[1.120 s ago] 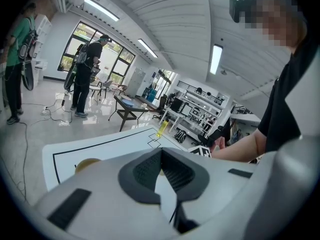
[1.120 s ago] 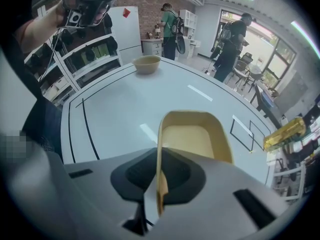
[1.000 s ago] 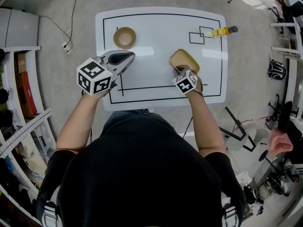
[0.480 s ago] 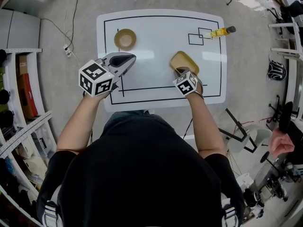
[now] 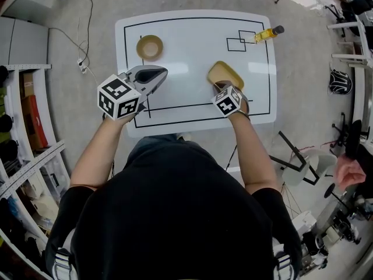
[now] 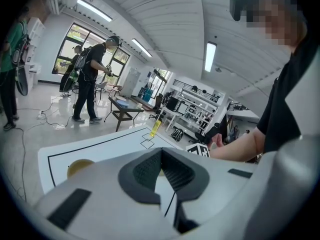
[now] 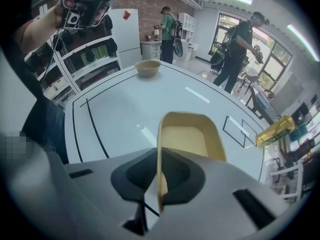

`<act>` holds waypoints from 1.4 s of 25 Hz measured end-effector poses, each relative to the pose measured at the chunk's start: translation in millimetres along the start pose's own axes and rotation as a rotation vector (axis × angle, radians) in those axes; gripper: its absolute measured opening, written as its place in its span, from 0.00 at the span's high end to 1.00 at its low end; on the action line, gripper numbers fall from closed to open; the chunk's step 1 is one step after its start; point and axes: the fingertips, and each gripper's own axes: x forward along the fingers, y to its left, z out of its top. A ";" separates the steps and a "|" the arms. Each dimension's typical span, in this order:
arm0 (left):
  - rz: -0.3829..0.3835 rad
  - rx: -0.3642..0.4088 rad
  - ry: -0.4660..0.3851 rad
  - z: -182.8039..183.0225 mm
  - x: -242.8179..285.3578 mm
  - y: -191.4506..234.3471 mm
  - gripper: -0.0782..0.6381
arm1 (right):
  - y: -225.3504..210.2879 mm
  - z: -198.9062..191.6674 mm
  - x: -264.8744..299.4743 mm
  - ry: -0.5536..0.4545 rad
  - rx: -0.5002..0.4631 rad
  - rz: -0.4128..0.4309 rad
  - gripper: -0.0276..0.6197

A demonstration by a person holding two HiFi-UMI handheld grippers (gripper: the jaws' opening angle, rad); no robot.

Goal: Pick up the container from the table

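The right gripper (image 7: 159, 181) is pinching its two dark pads on the near side wall of the shallow tan plastic container with rounded corners (image 7: 192, 136), one pad inside the wall and one outside; the thin wall is sitting deep between the jaws and standing upright there. From that hold the container is stretching away from the jaws over the front right part of the white table with black marked lines (image 5: 192, 39); whether its far end is resting on the surface or clearing it I cannot tell. To lift well, I judge the grip should be holding firm while the hand is rising straight up, since a one-wall hold lets the far end sag (a slow rise should be limiting any swing); tilting the wrist would risk the wall slipping out. The left gripper (image 6: 161, 171) is hovering above the table's left side with its jaws together on nothing, well apart from the container; the round tan bowl (image 5: 150, 47) and the yellow bottle with dark cap (image 5: 265, 35) are standing well clear near the far corners.
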 end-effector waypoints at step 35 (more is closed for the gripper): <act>-0.036 0.085 -0.002 9.6 -6.4 -65.5 0.88 | 13.1 -1.8 -59.5 -0.066 -0.001 -0.058 0.93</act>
